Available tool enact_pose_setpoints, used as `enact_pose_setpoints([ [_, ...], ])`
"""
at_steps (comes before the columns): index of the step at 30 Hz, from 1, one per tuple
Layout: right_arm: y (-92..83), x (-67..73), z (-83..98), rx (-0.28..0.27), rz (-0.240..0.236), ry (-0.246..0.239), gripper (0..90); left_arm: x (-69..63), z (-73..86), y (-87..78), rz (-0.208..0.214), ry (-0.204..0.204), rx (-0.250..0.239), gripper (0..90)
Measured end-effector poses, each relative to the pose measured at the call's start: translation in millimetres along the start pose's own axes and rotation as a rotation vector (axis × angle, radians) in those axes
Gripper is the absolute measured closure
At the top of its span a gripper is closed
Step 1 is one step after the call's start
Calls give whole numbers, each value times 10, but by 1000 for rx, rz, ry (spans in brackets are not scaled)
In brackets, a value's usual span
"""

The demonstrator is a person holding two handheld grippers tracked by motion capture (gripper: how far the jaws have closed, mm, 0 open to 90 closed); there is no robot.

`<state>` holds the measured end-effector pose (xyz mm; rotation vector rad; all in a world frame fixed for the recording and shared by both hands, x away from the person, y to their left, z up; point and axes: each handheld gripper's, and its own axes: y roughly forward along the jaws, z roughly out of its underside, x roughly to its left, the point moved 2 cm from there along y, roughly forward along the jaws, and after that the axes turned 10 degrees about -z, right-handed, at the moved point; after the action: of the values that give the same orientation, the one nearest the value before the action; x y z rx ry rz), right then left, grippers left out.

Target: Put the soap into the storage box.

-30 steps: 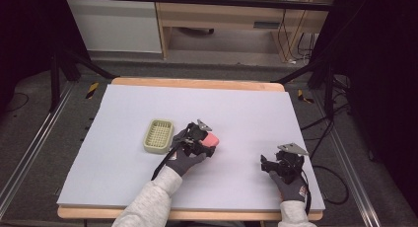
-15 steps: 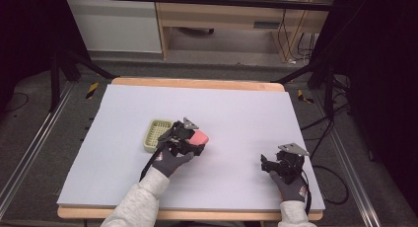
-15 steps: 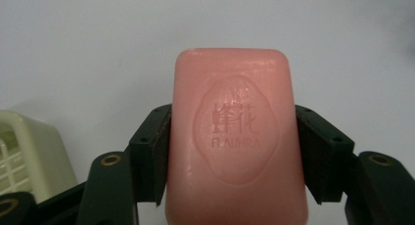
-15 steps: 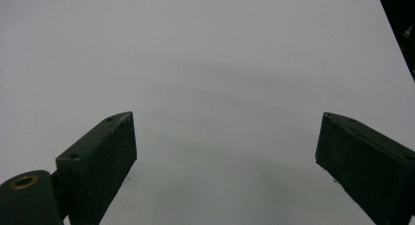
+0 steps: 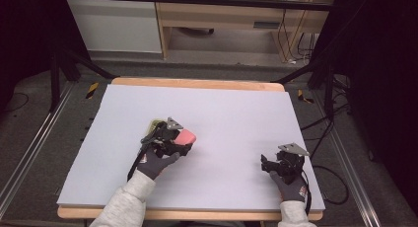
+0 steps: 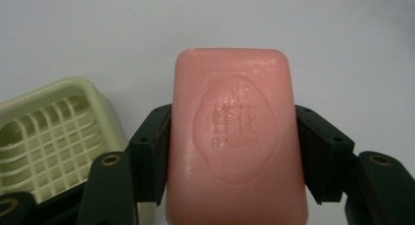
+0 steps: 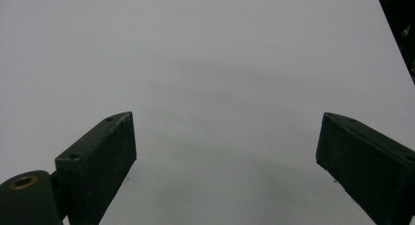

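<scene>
High view: we see the left gripper [image 5: 183, 142] clamping the soap [image 5: 183, 137] beside the dish [image 5: 156, 124].
Right gripper [image 5: 266, 164]: jaws apart, holding nothing, near the table's [image 5: 236, 108] front right corner.
Soap: we judge it hard and slippery, best squeezed across its long sides.

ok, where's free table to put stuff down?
Almost everywhere. The table is bare across its far half, and between the left gripper and right gripper. The near-left corner is free too. Crowded only mid-left: the soap, clamped in the left gripper, sits beside the soap dish. The right gripper, open, holds nothing.

High view overlooks the table [image 5: 236, 113]; gripper views skim it closely, apparently forward.
</scene>
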<state>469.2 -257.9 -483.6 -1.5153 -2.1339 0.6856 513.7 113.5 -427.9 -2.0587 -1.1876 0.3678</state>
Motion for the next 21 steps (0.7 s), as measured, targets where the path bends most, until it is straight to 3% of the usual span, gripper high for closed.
enact_pose_setpoints([
  [9,-10,7,-3,-5,-5,1,82,143,82,-105,-18,-22,-11,372],
  [15,-13,4,-6,-10,-2,-15,82,260,108,-167,-31,-70,-29,372],
  [21,-15,17,-9,-9,-8,-10,82,341,99,-208,-47,-88,-45,372],
])
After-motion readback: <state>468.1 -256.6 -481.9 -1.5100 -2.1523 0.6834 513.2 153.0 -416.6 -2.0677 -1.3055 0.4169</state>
